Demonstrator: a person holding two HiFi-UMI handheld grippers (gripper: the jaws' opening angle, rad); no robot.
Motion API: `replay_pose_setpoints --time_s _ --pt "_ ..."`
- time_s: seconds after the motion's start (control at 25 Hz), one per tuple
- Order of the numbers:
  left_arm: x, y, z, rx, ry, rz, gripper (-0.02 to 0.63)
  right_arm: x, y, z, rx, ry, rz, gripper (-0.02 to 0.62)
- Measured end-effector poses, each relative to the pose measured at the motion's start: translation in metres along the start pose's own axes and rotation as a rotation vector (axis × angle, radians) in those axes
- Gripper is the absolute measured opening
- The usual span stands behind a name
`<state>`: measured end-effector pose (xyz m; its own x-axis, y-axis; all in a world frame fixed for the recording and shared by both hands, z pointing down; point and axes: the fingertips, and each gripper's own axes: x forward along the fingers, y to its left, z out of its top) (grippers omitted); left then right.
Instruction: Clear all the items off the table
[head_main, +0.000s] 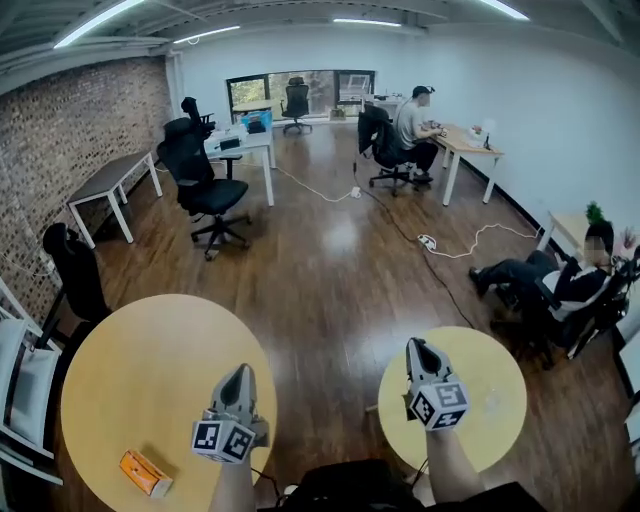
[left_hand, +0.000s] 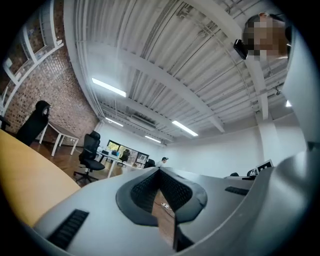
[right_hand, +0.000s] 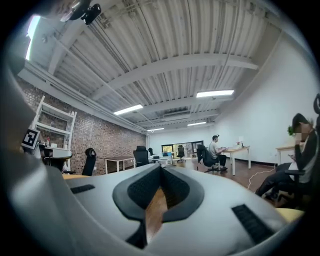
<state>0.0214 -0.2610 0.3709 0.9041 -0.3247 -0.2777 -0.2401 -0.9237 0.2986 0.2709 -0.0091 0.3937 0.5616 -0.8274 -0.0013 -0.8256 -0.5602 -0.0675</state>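
Out on the wooden floor (head_main: 330, 270), a black office chair (head_main: 205, 185) stands by a white desk (head_main: 245, 145). Far back, a person (head_main: 412, 122) sits at a wooden desk (head_main: 468, 145). Another person (head_main: 555, 285) lounges at right, near a white cable (head_main: 470, 245). Brick wall (head_main: 70, 140) along the left.

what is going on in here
A person holds a pair of tongs in each hand, pointing out into an office. The left tongs and right tongs are both shut and empty. An orange box lies untouched on the big round table at the left; a smaller table stands at the right.
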Motion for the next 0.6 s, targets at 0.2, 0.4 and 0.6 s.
replay_pose_setpoints --time_s 0.2,0.4,0.6 --pt "0.038 -0.065 -0.022 0.019 -0.003 -0.066 0.003 -0.039 -0.082 -0.007 0.039 0.016 -0.147 0.005" --pt "0.08 -0.138 -0.053 0.007 0.047 -0.158 0.003 -0.093 -0.161 -0.006 0.108 -0.007 -0.262 0.005" --pt "0.127 -0.217 -0.104 -0.021 0.104 -0.261 0.002 -0.155 -0.25 -0.014 0.122 -0.006 -0.414 0.005"
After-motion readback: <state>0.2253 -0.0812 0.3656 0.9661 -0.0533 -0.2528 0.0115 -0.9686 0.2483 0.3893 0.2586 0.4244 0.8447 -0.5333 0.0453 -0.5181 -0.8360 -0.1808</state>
